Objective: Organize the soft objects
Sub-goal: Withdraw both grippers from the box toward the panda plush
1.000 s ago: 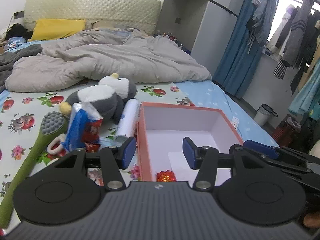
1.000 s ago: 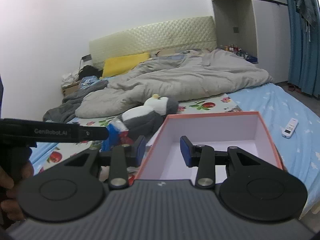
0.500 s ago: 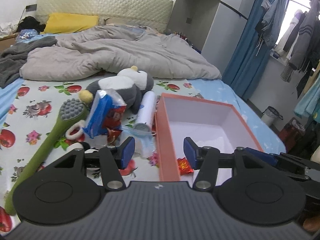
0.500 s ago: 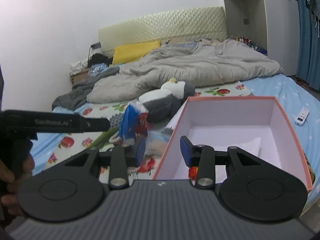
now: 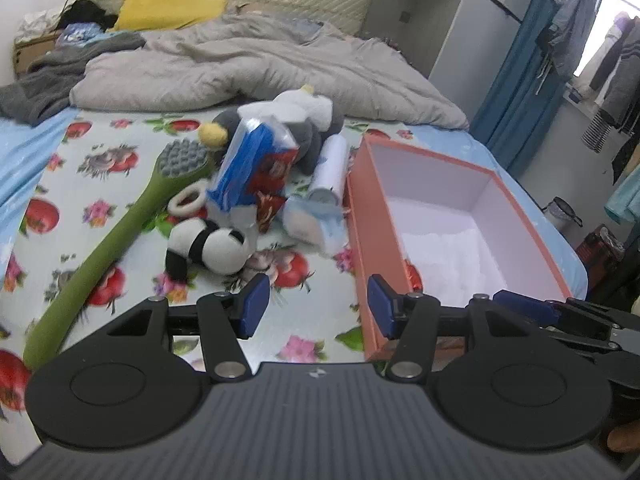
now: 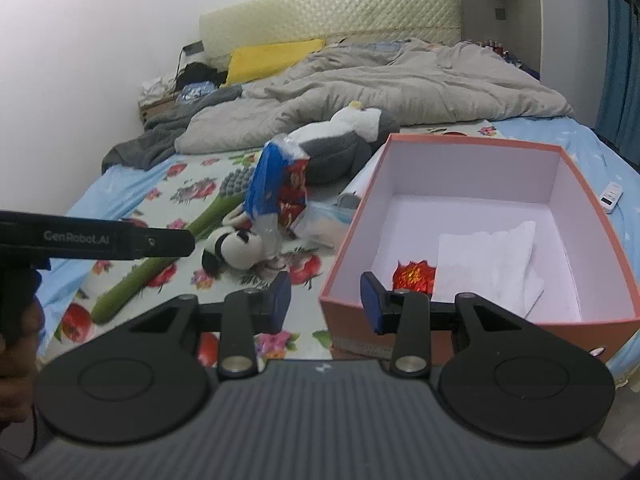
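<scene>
An open pink box (image 5: 357,216) (image 6: 468,142) rests on the bed, holding a white cloth (image 6: 486,258) and a red foil piece (image 6: 414,274). Left of it lies a pile: a small panda plush (image 5: 206,250) (image 6: 236,248), a grey-and-white penguin plush (image 5: 304,120) (image 6: 340,140), a blue-and-red packet (image 5: 252,164) (image 6: 276,184), a white roll (image 5: 330,166) and a green long-handled brush (image 5: 120,232) (image 6: 160,260). My left gripper (image 5: 314,306) hovers open over the sheet just short of the panda, nothing between its pads. My right gripper (image 6: 324,300) is open over the box's near-left corner, holding nothing.
A crumpled grey duvet (image 5: 256,68) and a yellow pillow (image 5: 168,14) fill the far half of the bed. A white remote (image 6: 611,196) lies on the blue sheet right of the box. Blue curtains (image 5: 520,80) and hanging clothes stand to the right.
Both grippers have come lower and tilted down toward the bed. The panda plush has come into both views, and the box's contents show more fully. The jaws stay as they were.
</scene>
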Action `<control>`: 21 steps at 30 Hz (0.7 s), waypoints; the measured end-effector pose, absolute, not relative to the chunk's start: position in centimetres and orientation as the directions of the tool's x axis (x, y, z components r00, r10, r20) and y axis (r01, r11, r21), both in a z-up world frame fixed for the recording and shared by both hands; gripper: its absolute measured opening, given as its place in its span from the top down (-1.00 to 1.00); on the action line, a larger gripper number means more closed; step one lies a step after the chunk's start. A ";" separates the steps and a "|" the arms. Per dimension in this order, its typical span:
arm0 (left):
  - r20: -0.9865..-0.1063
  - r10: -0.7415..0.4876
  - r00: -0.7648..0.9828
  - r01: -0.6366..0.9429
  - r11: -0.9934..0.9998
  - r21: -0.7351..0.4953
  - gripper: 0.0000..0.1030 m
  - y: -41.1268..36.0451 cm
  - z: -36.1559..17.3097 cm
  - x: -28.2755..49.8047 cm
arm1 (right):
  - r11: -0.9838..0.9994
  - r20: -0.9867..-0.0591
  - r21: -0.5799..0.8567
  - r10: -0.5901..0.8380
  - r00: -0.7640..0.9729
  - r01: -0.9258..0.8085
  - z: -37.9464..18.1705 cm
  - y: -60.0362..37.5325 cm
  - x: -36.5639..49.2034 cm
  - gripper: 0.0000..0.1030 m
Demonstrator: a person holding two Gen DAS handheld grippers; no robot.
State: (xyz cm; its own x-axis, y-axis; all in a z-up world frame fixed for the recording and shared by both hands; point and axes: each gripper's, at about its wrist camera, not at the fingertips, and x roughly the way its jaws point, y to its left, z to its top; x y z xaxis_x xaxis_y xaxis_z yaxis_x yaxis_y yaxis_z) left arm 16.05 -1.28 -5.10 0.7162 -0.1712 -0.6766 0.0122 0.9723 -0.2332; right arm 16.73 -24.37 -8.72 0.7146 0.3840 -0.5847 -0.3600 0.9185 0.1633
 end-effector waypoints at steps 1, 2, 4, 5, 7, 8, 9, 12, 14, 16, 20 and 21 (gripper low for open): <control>-0.679 -0.170 0.714 0.006 0.972 -0.236 -0.17 -1.1 -5.4 15.8 | 0.917 -0.589 0.162 0.386 0.710 -0.364 -8.8 -24.2 16.5 0.19; -0.684 -0.169 0.710 0.001 0.971 -0.239 -0.17 -0.9 -5.6 15.6 | 0.916 -0.593 0.161 0.388 0.706 -0.368 -8.9 -24.0 16.4 0.19; -0.691 -0.169 0.703 -0.003 0.970 -0.241 -0.18 -0.7 -6.1 15.1 | 0.913 -0.603 0.158 0.391 0.695 -0.376 -9.2 -23.6 16.0 0.19; -0.695 -0.167 0.700 -0.008 0.971 -0.241 -0.20 -0.6 -6.3 14.9 | 0.911 -0.609 0.158 0.393 0.689 -0.381 -9.3 -23.3 15.9 0.19; -0.703 -0.169 0.691 -0.015 0.969 -0.249 -0.28 -0.3 -6.8 14.6 | 0.907 -0.617 0.159 0.400 0.677 -0.391 -9.5 -22.9 15.7 0.19; -0.708 -0.168 0.686 -0.020 0.968 -0.249 -0.30 -0.1 -7.1 14.4 | 0.905 -0.621 0.155 0.401 0.673 -0.397 -9.6 -22.7 15.6 0.19; -0.711 -0.164 0.684 -0.025 0.969 -0.247 -0.31 0.1 -7.3 14.2 | 0.903 -0.625 0.150 0.402 0.670 -0.402 -9.7 -22.4 15.5 0.19; -0.717 -0.159 0.678 -0.041 0.967 -0.253 -0.32 0.6 -7.8 14.0 | 0.899 -0.632 0.148 0.406 0.660 -0.412 -9.9 -21.7 15.6 0.19; -0.719 -0.153 0.678 -0.053 0.965 -0.255 -0.33 1.0 -8.0 14.0 | 0.898 -0.636 0.143 0.406 0.656 -0.417 -10.0 -21.3 15.8 0.19; -0.721 -0.147 0.677 -0.063 0.965 -0.256 -0.33 1.4 -8.2 14.1 | 0.897 -0.638 0.140 0.405 0.654 -0.419 -10.1 -21.0 16.0 0.19; -0.727 -0.141 0.672 -0.080 0.962 -0.261 -0.35 2.1 -8.6 14.6 | 0.896 -0.639 0.139 0.407 0.653 -0.422 -10.3 -20.6 16.5 0.19; -0.730 -0.139 0.670 -0.082 0.963 -0.259 -0.35 2.3 -8.7 14.7 | 0.896 -0.640 0.139 0.407 0.652 -0.422 -10.3 -20.4 16.7 0.19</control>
State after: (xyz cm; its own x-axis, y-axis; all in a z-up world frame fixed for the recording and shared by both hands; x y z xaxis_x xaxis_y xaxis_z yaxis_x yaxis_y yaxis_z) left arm 14.75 2.27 -8.74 0.6697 -0.1389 -0.7296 -0.0820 0.9625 -0.2585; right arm 16.69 -20.44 -10.33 0.6519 0.4066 -0.6400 -0.4221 0.8958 0.1392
